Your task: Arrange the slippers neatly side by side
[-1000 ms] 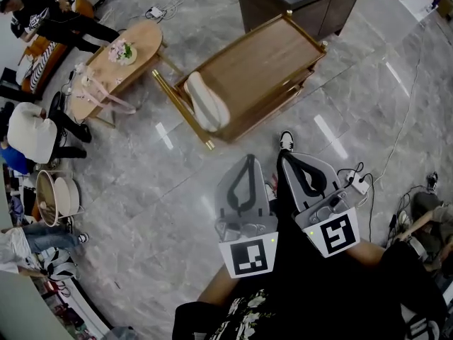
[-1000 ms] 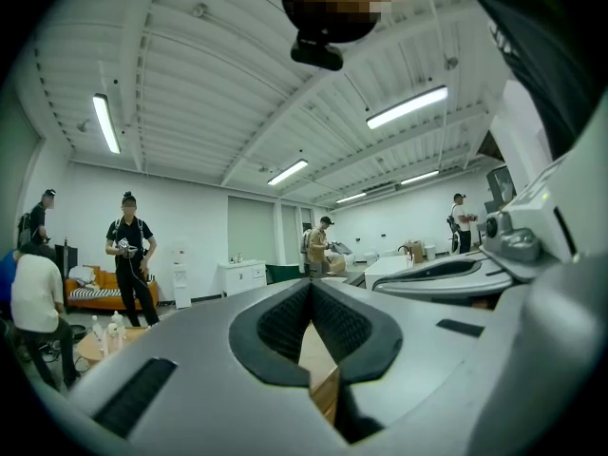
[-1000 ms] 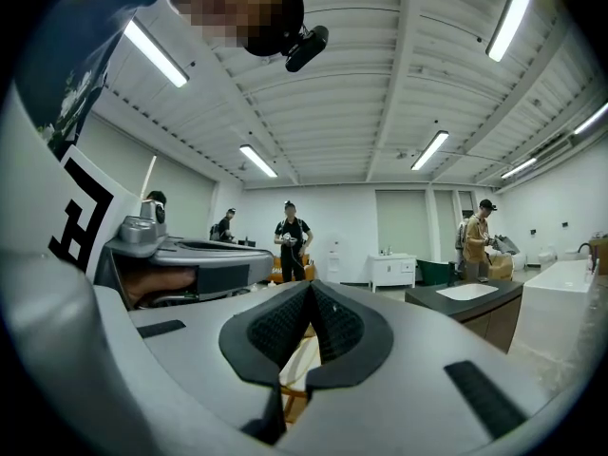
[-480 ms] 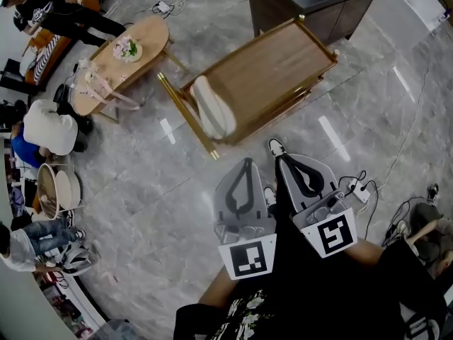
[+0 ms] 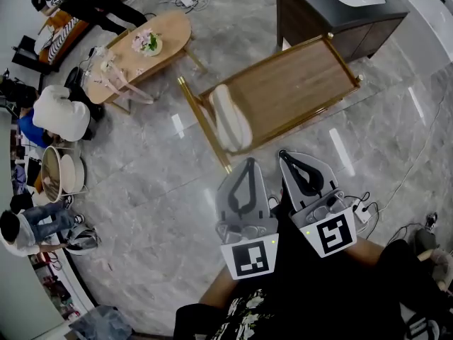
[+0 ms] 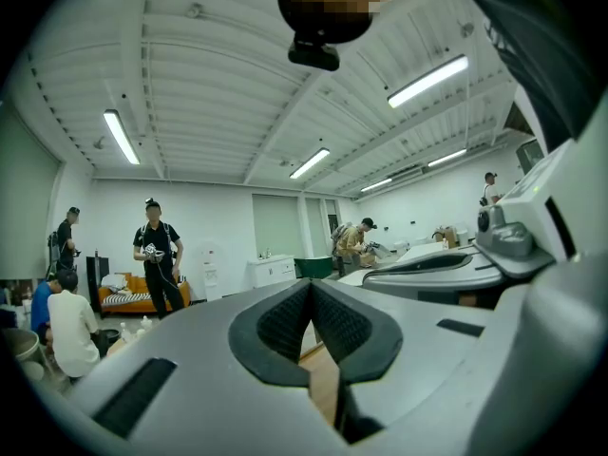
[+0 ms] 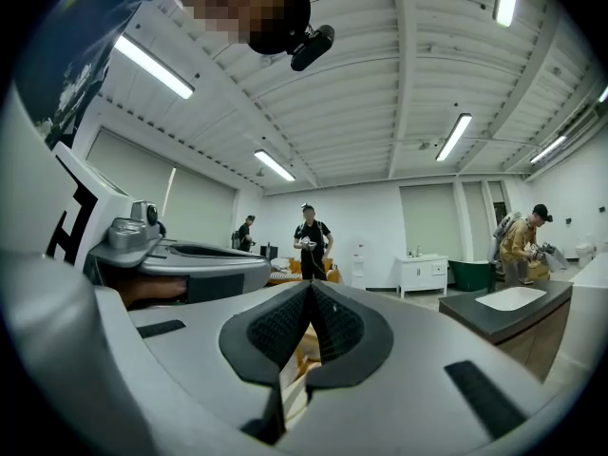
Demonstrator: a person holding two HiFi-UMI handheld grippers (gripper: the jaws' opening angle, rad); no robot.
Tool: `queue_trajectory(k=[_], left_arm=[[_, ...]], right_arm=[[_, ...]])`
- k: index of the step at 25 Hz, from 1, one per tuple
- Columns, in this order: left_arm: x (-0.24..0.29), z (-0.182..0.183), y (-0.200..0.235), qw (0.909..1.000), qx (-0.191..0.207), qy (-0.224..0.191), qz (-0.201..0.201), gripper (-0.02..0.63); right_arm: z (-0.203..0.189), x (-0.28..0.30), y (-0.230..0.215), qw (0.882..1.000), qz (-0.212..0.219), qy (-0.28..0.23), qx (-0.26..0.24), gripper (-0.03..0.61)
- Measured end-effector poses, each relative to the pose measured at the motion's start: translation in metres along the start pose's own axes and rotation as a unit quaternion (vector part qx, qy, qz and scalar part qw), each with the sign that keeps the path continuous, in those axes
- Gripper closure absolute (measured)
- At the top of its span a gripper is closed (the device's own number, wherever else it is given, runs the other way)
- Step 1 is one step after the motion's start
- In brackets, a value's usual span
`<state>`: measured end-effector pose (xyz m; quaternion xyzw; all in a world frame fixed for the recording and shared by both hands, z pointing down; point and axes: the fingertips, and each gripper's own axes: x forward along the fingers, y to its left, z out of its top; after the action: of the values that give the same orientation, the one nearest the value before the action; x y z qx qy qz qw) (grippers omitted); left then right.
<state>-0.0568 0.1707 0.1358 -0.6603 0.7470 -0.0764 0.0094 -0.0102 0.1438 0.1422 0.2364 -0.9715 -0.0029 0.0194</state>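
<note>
A grey marble floor (image 5: 141, 190) fills the head view, with a rectangular wooden surface (image 5: 297, 83), edged by a brass-coloured rim, lying slantwise across the upper middle of the frame. The slippers (image 5: 230, 117), a pale cream pair, rest close together at that surface's left end, just inside the rim. Behind it, at the top edge, stands a dark cabinet (image 5: 333, 13), and at the upper left an oval surface (image 5: 141, 55) carries a small bunch of flowers (image 5: 148, 42). Several people sit or stand along the left edge. At the lower middle of the frame the left claw (image 5: 248, 163) and the right claw (image 5: 284, 154) sit side by side, tips toward the wooden surface but apart from it and from the slippers. In the left gripper view the left claw (image 6: 311, 288) has its dark pads pressed together on nothing. The right gripper view shows the right claw (image 7: 310, 288) likewise closed and empty.
</note>
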Motion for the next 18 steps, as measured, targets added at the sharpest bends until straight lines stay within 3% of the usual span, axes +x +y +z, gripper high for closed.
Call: queue_trajectory(k=[18], left_arm=[[0.056,0.002,0.049,0.9959,0.001,0.027,0.087,0.615]], right_arm=[[0.006,0.080,-0.024,0.996,0.090,0.000,0.004,0.580]])
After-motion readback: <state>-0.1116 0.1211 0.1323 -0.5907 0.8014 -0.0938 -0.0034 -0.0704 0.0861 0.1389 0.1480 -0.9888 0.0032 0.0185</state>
